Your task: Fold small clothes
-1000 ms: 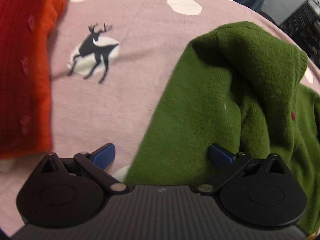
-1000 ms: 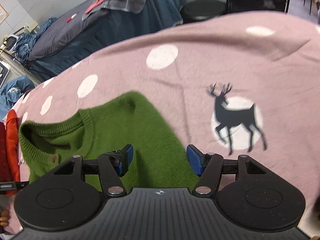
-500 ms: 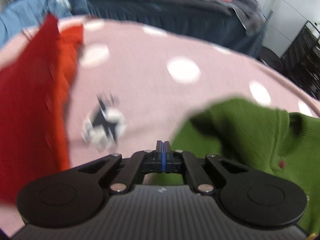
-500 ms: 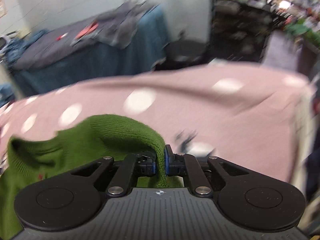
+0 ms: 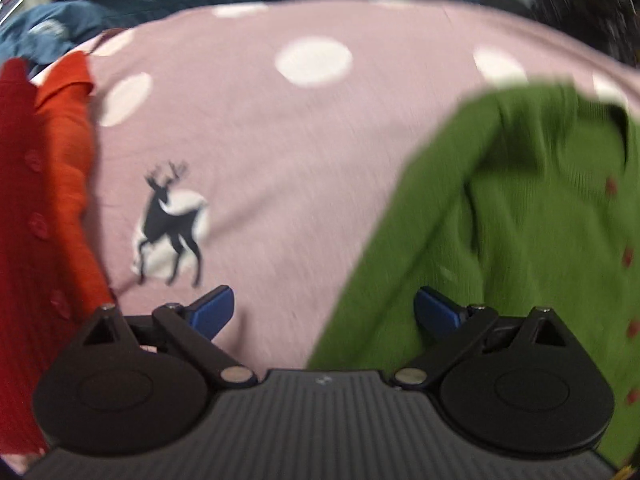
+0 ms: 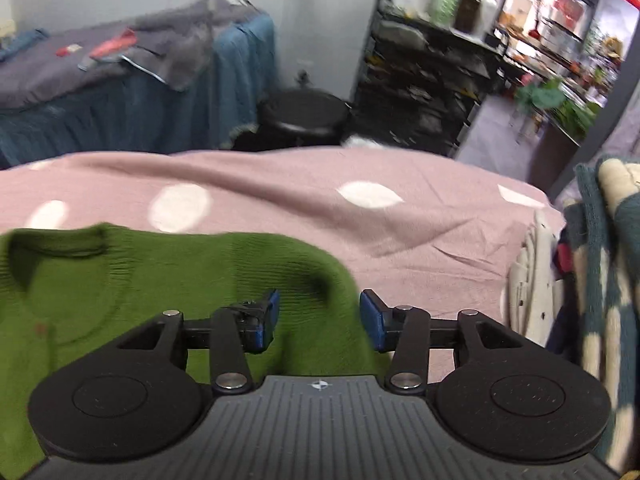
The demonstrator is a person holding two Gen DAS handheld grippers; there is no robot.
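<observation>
A green knit cardigan point(image 5: 520, 216) with small red buttons lies on the pink dotted blanket point(image 5: 280, 140). Its left edge is folded over onto the body. My left gripper point(image 5: 323, 312) is open, its right finger over the green edge, its left finger over the blanket. In the right wrist view the cardigan point(image 6: 120, 280) shows its neckline at the left, with its right side folded over. My right gripper point(image 6: 318, 320) is open over that folded right edge and holds nothing.
A red-orange knit garment point(image 5: 44, 200) lies at the blanket's left. A deer print point(image 5: 170, 224) marks the blanket. Folded cream and teal-checked clothes point(image 6: 592, 272) sit at the right. Beyond the bed stand a blue-covered table point(image 6: 120, 80), a black stool point(image 6: 304, 112) and dark shelves point(image 6: 424, 80).
Both grippers closed on the cardigan's edges half a second ago, carried them inward, and have now opened and let go. The cardigan's sides now lie folded over.
</observation>
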